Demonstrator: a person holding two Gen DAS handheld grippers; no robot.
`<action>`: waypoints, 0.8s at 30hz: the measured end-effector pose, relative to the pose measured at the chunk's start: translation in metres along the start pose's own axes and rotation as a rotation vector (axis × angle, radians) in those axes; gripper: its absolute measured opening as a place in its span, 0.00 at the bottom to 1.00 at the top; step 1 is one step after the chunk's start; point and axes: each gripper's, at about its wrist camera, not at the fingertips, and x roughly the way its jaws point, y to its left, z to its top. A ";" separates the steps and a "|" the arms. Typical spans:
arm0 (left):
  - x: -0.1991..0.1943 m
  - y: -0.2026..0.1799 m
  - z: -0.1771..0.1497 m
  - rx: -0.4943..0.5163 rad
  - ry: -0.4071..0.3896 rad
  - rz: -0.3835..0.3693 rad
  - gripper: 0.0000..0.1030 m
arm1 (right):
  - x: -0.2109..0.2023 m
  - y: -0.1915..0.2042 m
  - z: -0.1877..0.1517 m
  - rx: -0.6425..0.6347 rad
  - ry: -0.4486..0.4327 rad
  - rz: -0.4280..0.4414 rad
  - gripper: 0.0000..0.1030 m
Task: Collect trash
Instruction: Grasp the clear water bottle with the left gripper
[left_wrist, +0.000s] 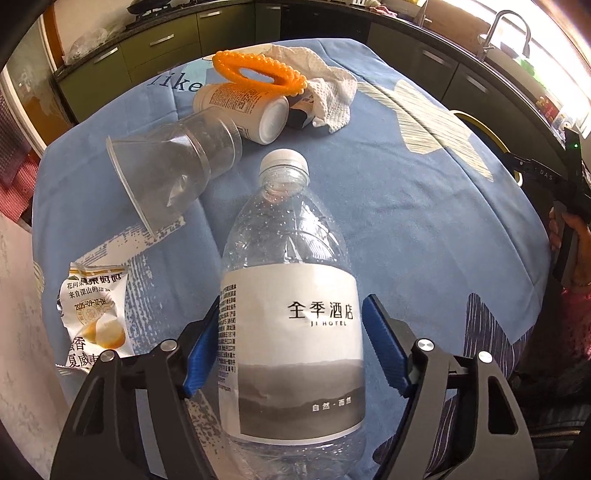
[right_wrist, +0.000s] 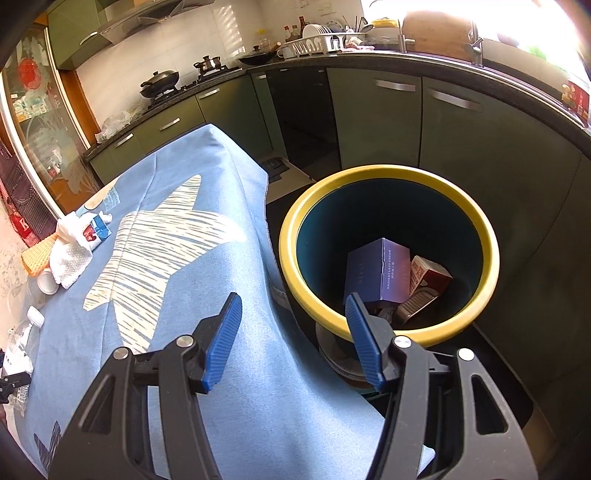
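A clear water bottle (left_wrist: 291, 280) with a white cap and a grey hotel label lies on the blue tablecloth (left_wrist: 406, 221). My left gripper (left_wrist: 291, 332) is open around its lower body, with a blue pad on each side; the right pad stands a little off the label. My right gripper (right_wrist: 293, 317) is open and empty at the table's right edge, beside a bin (right_wrist: 388, 229) with a yellow rim. The bin holds a dark blue box (right_wrist: 380, 273), a red carton (right_wrist: 428, 273) and a metal tin (right_wrist: 417, 304).
On the cloth lie a crushed clear plastic cup (left_wrist: 173, 170), a snack wrapper (left_wrist: 96, 314), a white pill bottle (left_wrist: 243, 110), an orange ring (left_wrist: 258, 72) and a crumpled paper towel (left_wrist: 325, 92). Green kitchen cabinets (right_wrist: 443, 125) surround the table.
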 end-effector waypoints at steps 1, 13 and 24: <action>0.002 0.000 -0.001 -0.005 0.006 -0.001 0.66 | 0.000 0.000 0.000 0.001 0.000 0.000 0.54; -0.003 -0.017 0.001 -0.008 -0.043 0.026 0.64 | -0.003 0.000 0.000 0.001 -0.006 0.008 0.54; -0.022 -0.045 0.018 0.055 -0.097 0.003 0.63 | -0.004 -0.003 -0.001 0.010 -0.007 0.012 0.54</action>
